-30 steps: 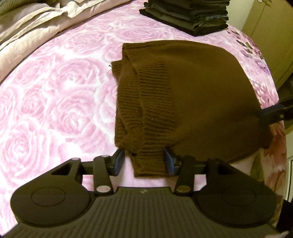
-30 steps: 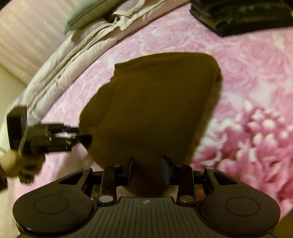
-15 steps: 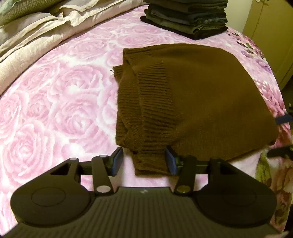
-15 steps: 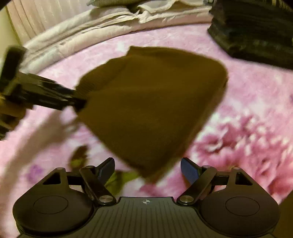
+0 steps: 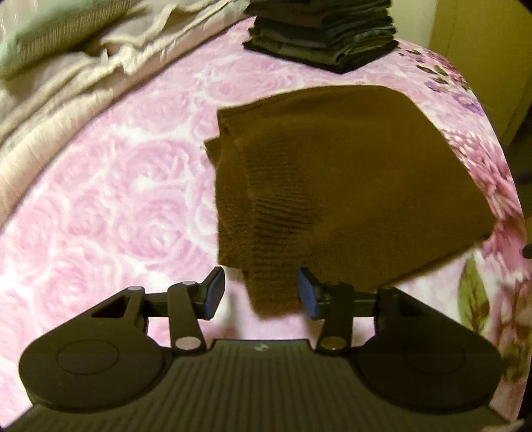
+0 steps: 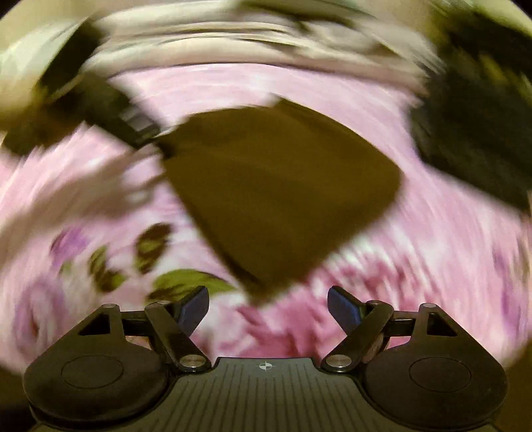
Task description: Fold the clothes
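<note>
My left gripper is spread apart, its two blue-padded fingers standing on either side of the ribbed lower edge of a brown knitted sweater. Neither pad presses the knit; a strip of bedcover shows between the left pad and the fabric. The sweater lies folded into a compact, roughly rectangular bundle on a pink rose-patterned bedcover, with a ribbed band running along its left side toward me.

Past the sweater's far edge, well apart from it, sits a stack of dark folded clothes. To the far left, a rumpled beige blanket runs along the side of the bed, with a pale green pillow behind it. A yellowish cabinet stands beyond the bed's right corner.

My right gripper is also wide open and holds nothing. Its view is heavily blurred. The near corner of the sweater lies just ahead of its fingers, not touched by them. The bedcover here shows larger flowers and green leaves. At upper left my other gripper shows as a dark smear reaching the sweater's left corner; a dark smear at right is the clothes stack.
</note>
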`<state>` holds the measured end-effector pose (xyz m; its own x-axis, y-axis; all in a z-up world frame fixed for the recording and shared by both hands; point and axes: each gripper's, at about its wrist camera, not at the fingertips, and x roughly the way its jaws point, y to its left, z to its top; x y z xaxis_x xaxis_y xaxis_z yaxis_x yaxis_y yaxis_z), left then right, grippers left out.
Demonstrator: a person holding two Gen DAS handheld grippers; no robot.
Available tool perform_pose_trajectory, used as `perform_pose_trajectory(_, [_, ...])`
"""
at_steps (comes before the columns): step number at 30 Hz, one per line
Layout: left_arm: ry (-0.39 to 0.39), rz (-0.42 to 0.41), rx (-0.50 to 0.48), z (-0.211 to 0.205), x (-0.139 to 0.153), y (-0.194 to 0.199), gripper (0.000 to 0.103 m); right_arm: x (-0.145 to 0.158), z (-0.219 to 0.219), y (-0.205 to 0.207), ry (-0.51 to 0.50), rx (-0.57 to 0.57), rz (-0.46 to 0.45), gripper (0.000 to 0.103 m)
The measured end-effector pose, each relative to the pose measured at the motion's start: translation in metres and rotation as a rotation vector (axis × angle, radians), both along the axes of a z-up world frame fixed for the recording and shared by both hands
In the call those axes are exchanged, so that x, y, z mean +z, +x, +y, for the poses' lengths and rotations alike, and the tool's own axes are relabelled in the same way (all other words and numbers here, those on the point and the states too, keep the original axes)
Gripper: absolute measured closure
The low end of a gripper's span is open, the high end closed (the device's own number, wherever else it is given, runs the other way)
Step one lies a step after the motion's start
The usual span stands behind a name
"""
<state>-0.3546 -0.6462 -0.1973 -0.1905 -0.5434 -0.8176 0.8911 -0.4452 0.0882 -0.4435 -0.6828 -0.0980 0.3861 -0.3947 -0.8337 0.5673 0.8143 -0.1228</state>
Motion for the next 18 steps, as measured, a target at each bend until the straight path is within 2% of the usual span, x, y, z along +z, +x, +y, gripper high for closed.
perform_pose_trajectory(1, [-0.018,-0.02,-0.02,0.006,0.003,0.0,0.064,-0.002,0.004,0.011,-0.018,0.075,0.029,0.031])
perform_pose_trajectory(3, [-0.061,-0.082,-0.081,0.021,0.004,-0.003,0.064,-0.01,0.008,0.029,-0.063,0.177,0.08,0.039])
perform_pose_trajectory(8, [-0.141,-0.236,-0.258,0.052,-0.007,-0.018,0.059,-0.049,0.012,0.066,-0.203,0.392,0.232,0.039])
perform_pose_trajectory(11, [-0.191,-0.323,-0.373,0.067,-0.022,-0.032,0.055,-0.067,0.007,0.073,-0.27,0.451,0.294,0.039])
perform_pose_trajectory(13, [-0.249,-0.393,-0.452,0.074,-0.031,-0.043,0.053,-0.065,-0.003,0.073,-0.273,0.433,0.289,0.067])
perform_pose_trajectory(15, [-0.308,-0.455,-0.526,0.077,-0.038,-0.053,0.048,-0.059,-0.015,0.072,-0.256,0.411,0.273,0.072])
perform_pose_trajectory(18, [-0.352,-0.51,-0.614,0.075,-0.05,-0.064,0.047,-0.047,-0.024,0.07,-0.218,0.393,0.243,0.073])
